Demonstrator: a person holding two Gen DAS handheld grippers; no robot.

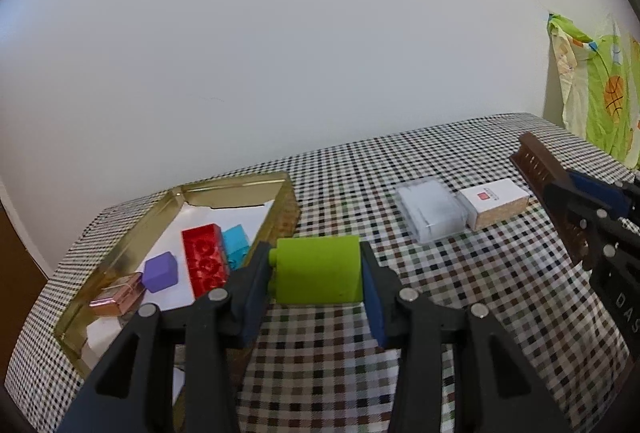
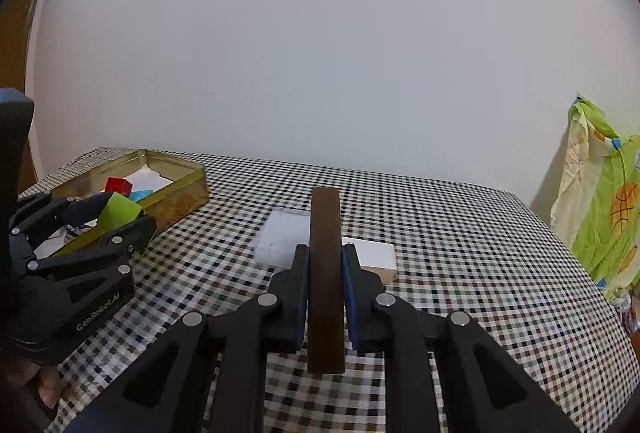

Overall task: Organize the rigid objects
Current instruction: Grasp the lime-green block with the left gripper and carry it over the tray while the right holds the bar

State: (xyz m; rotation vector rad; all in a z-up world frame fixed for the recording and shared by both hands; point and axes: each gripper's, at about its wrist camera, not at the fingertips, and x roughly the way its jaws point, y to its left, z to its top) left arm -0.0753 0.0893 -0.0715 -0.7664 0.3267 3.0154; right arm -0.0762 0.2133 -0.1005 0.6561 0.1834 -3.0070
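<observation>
Now left gripper point(image 1: 318, 275) pinches green block point(image 1: 320, 269) beside tin point(image 1: 286, 205); right gripper point(image 2: 325, 287) pinches brown bar point(image 2: 326, 273).

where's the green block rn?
In the left wrist view the green block sits clamped in the left gripper, held above the checkered tablecloth just right of the gold tin, outside it.

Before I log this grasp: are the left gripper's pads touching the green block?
Touching. The left wrist view shows both blue pads of the left gripper pressed flat against the sides of the green block, no gap.
</observation>
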